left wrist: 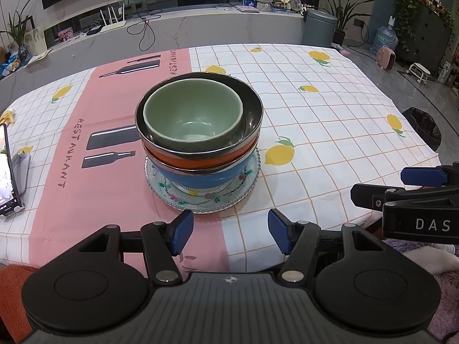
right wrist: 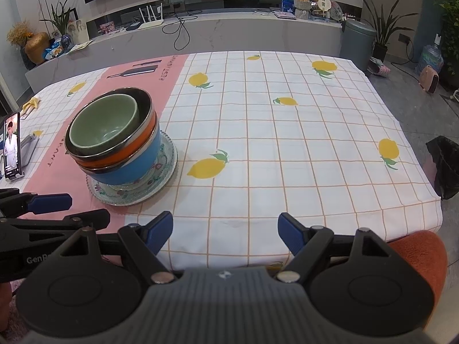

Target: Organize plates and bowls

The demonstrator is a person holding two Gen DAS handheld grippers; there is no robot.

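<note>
A stack stands on the table: a green bowl (left wrist: pixel 192 114) nested in an orange steel-rimmed bowl (left wrist: pixel 200 159), on a blue bowl (left wrist: pixel 198 176), on a patterned glass plate (left wrist: pixel 203 200). The stack also shows in the right wrist view, with the green bowl (right wrist: pixel 103 126), orange bowl (right wrist: pixel 137 143), blue bowl (right wrist: pixel 129 169) and glass plate (right wrist: pixel 134 195). My left gripper (left wrist: pixel 229 232) is open and empty, just in front of the plate. My right gripper (right wrist: pixel 225 233) is open and empty, to the right of the stack near the table's front edge.
A lemon-print and pink tablecloth (left wrist: pixel 315 114) covers the table. A phone on a stand (right wrist: pixel 11 146) stands at the left edge. A black bag (right wrist: pixel 444 166) hangs off the right side. A counter with clutter (left wrist: pixel 172 25) runs behind the table.
</note>
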